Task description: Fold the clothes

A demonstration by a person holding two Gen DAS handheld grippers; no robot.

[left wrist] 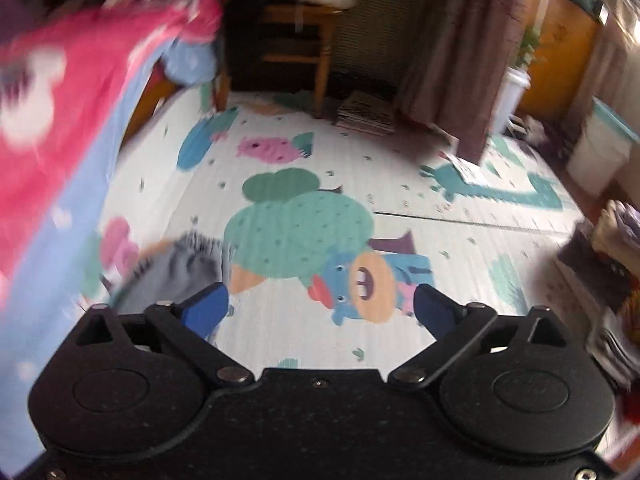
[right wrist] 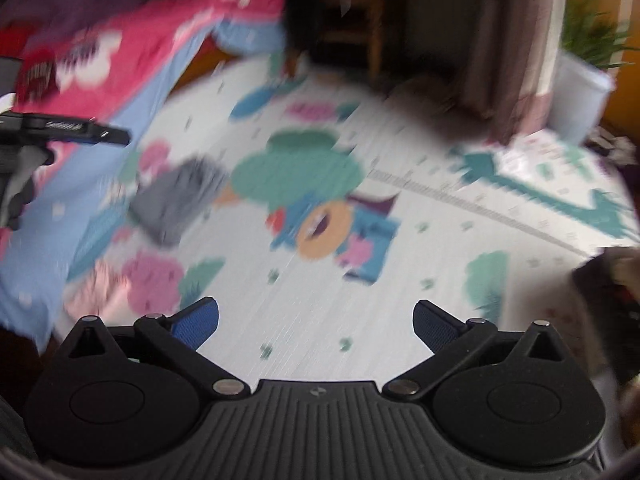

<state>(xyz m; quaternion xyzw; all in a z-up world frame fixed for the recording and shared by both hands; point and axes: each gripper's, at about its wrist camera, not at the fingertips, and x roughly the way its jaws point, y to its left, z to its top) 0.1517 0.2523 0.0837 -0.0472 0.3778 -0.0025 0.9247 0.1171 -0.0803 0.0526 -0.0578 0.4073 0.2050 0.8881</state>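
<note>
A: Where is the grey garment?
B: Folded on the play mat, just left of the printed cactus. In the left view, the left gripper hides its near edge.
A: And the jaws?
B: Both stand wide apart, empty. The right gripper view is blurred; the pink blanket left of the cactus is cut off.

Folded grey garment flat on the cartoon play mat, just beside the bed's pink-and-blue bedding.
</note>
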